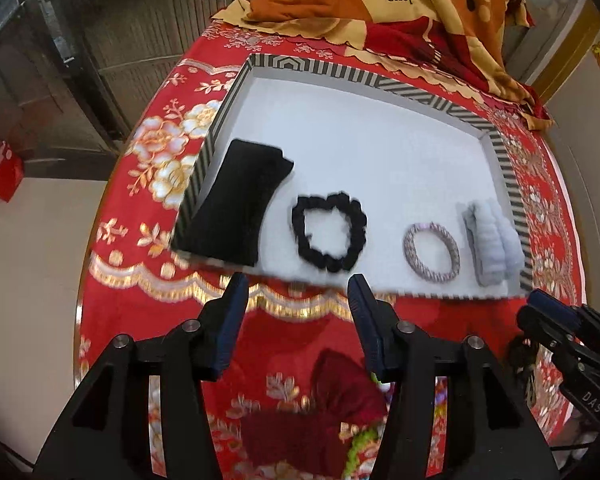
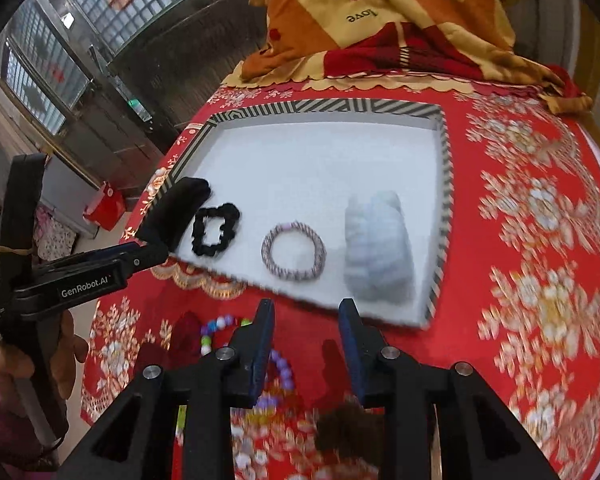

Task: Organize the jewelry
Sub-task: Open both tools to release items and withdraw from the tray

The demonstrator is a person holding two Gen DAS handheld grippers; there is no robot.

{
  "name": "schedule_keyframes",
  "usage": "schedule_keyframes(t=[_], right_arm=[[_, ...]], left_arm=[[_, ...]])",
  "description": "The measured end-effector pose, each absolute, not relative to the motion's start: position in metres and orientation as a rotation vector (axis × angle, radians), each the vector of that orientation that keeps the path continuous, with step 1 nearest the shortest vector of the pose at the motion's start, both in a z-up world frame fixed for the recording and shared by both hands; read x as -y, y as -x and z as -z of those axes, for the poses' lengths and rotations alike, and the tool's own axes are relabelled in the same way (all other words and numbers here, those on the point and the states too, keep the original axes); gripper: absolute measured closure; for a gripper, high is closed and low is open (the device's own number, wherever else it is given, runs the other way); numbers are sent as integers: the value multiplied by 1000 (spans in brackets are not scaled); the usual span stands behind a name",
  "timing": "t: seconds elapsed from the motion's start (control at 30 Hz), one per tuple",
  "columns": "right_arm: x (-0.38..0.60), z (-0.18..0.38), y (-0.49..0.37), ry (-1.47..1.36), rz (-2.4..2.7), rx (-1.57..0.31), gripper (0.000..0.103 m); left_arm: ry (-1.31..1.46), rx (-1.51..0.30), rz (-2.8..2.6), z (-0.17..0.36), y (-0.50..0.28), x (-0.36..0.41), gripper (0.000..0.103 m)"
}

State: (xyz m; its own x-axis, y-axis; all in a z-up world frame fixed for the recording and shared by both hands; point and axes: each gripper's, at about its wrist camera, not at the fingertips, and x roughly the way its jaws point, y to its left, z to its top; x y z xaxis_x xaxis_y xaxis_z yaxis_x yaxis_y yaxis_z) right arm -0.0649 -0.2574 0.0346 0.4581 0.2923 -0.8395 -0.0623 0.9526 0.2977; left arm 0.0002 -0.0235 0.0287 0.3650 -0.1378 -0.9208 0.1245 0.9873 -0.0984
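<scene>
Along the near edge of the shallow white striped-rim tray (image 1: 380,92) lie a black pouch (image 1: 236,200), black scrunchie (image 1: 329,232), woven bracelet (image 1: 431,251) and grey fuzzy piece (image 1: 494,246), while what look like beads (image 2: 220,330) and maroon items (image 1: 332,400) wait on the red cloth, both the left gripper (image 1: 296,292) and right gripper (image 2: 306,312) parted and empty.

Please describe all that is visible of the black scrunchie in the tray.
The black scrunchie is a closed ring of gathered, ruffled black fabric with an open middle. It lies flat on the white floor of the striped tray, near the front edge, between a black cloth and a patterned ring, apparently touching neither. No gripper touches it.
</scene>
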Motion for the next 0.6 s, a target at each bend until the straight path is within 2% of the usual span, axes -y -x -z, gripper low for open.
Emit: schedule_keyframes(t=[0.6], right_arm=[[253, -23, 133, -214, -260, -1105, 69]], left_arm=[[114, -1248, 170, -33, 75, -5, 52]])
